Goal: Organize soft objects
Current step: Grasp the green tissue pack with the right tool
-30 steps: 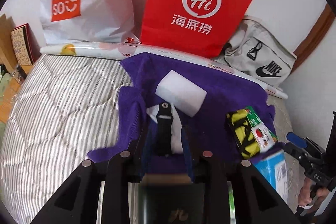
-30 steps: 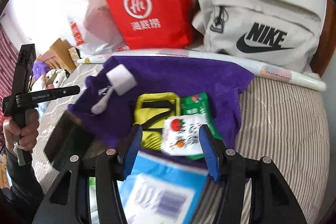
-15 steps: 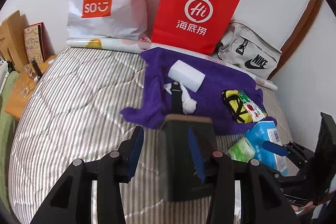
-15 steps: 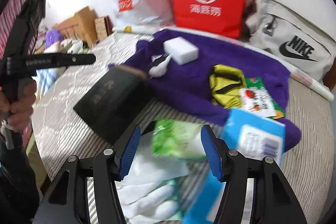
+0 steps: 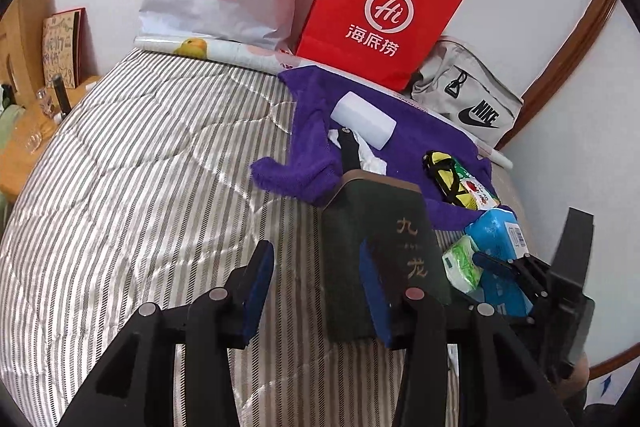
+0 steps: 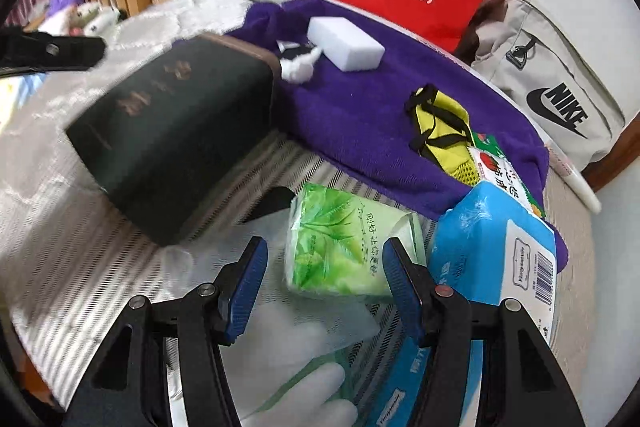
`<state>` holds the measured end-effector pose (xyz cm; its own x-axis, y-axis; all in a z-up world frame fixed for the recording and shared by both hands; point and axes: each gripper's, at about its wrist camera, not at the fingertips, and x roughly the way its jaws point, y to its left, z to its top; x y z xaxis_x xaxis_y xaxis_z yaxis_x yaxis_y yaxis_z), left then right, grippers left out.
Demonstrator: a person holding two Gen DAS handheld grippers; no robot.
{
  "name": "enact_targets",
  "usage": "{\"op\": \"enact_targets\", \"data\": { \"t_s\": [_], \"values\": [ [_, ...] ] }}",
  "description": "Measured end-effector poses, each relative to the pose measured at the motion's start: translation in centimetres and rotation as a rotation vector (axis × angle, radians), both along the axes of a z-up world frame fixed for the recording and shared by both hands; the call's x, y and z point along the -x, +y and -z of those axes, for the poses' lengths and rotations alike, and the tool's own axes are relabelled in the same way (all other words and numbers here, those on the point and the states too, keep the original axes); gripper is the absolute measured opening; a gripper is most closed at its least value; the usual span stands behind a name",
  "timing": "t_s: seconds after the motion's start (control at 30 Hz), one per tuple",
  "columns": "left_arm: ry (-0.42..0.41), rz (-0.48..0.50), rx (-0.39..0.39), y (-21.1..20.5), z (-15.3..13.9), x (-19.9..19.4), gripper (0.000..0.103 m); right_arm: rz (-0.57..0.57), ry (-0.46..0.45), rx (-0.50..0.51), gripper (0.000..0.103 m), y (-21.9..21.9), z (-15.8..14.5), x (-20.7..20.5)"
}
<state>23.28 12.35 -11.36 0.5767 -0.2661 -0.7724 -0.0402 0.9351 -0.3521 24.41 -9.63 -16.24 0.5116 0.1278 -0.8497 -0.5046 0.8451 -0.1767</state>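
Left gripper [image 5: 316, 279] jaws apart over the striped quilt [image 5: 140, 187], the dark green box [image 5: 380, 251] lying just behind its right finger. Right gripper [image 6: 324, 283] wide open around the green tissue pack [image 6: 340, 247] — not pinching. Blue tissue pack [image 6: 500, 259] crowds its right side, purple towel [image 6: 380, 107] beyond.

My right gripper [image 6: 322, 285] hides the near end of the green tissue pack [image 6: 340, 247] between its spread fingers; the blue tissue pack [image 6: 496, 267] beside it runs behind my right finger, its lower end lost; the dark box [image 6: 172, 131] ahead to my left is smeared, its gold lettering unreadable; from my left gripper [image 5: 314, 287], the right finger covers that box's near corner; the white glove [image 6: 304, 387] below is cut off by the frame edge.
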Motion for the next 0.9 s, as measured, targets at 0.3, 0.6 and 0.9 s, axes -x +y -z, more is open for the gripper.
{"op": "enact_targets", "data": {
  "t_s": [0.3,0.6,0.9],
  "values": [
    [0.014,-0.012,0.003,1.1,0.5,1.4,0.042,0.051,-0.068,-0.010,0.033,-0.6,-1.1,0.3],
    [0.003,-0.026,-0.020,0.2,-0.9,4.2,0.042,0.036,-0.094,-0.195,0.031,-2.7,-5.4,3.9],
    [0.056,0.058,-0.060,-5.3,0.9,6.4,0.042,0.055,-0.048,-0.413,0.031,-6.6,-6.9,9.0]
  ]
}}
